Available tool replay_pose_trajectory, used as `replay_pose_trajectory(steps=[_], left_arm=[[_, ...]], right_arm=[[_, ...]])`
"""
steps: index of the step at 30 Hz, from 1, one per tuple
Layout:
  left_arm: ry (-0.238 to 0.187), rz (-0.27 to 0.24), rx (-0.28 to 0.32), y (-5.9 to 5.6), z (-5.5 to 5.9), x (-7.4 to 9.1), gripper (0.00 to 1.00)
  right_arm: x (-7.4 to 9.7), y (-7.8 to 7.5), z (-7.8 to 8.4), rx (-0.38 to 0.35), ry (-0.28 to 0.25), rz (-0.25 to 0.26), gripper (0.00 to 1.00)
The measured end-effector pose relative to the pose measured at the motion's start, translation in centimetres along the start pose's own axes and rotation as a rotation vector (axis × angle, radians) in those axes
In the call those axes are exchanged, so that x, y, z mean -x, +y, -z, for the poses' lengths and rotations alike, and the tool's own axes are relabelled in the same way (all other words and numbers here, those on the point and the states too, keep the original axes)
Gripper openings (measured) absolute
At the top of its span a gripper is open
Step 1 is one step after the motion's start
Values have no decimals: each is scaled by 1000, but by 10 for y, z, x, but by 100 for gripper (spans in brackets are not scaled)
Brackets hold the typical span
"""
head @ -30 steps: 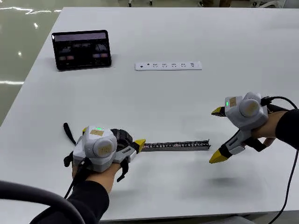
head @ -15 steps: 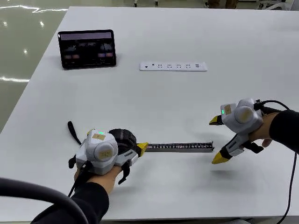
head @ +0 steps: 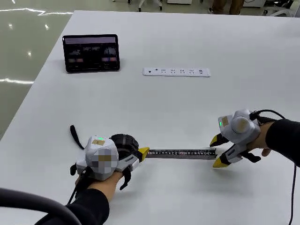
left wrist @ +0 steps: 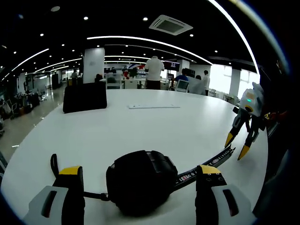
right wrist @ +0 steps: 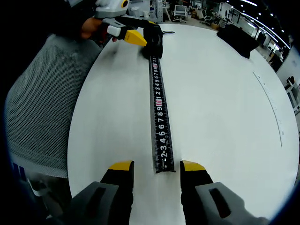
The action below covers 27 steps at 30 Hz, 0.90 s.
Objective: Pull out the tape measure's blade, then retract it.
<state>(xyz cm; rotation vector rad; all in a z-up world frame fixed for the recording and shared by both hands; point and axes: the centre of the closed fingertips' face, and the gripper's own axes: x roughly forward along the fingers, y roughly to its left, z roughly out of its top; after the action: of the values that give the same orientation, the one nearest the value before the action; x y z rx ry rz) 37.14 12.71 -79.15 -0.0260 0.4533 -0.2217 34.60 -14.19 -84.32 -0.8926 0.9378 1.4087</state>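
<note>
The tape measure's black case (head: pixel 125 143) lies on the white table with its blade (head: pixel 180 153) pulled out flat to the right. My left gripper (head: pixel 119 145) stands open, one jaw on each side of the case (left wrist: pixel 143 185) with small gaps showing. My right gripper (head: pixel 215 152) is open too, low over the table, its yellow-tipped jaws flanking the blade's end hook. In the right gripper view (right wrist: pixel 157 166) the numbered blade (right wrist: pixel 160 117) runs straight ahead to the case. The left gripper view shows the right gripper (left wrist: pixel 236 147) at the blade's far end.
A dark tablet (head: pixel 91 52) stands propped at the back left. A white power strip (head: pixel 176 71) lies flat behind the work. The case's black wrist strap (head: pixel 75 136) trails off to the left. The table's left edge (head: pixel 33 98) borders shiny floor.
My right gripper has come down and left from above the table to the blade's tip, which now sits between its jaws. The left gripper and case have stayed put; the head camera shifted.
</note>
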Motion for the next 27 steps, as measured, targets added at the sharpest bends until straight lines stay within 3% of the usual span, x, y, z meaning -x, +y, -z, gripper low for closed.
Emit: replay_pose_trajectory(steps=[1,3,12,21,22,27], left_arm=[[1,0,1,0,0,0,96],[1,-1,4,0,0,1,96],[9,13,13,-3,3,0,92],[18,20,17,-7,6,0,83],[22,17,21,-6,7,-1,82],[28,-2,18,-3,8,-5,78]], right_arm=[[-2,-5,-3,35,-20,18,33],[1,-7,0,-6,-6,15,28],[1,-16,2,1,-2,54,13],[3,-16,2,-13,-2,51,11],[3,-16,3,-40,9,65,11],[2,-16,2,-16,40,61,11]])
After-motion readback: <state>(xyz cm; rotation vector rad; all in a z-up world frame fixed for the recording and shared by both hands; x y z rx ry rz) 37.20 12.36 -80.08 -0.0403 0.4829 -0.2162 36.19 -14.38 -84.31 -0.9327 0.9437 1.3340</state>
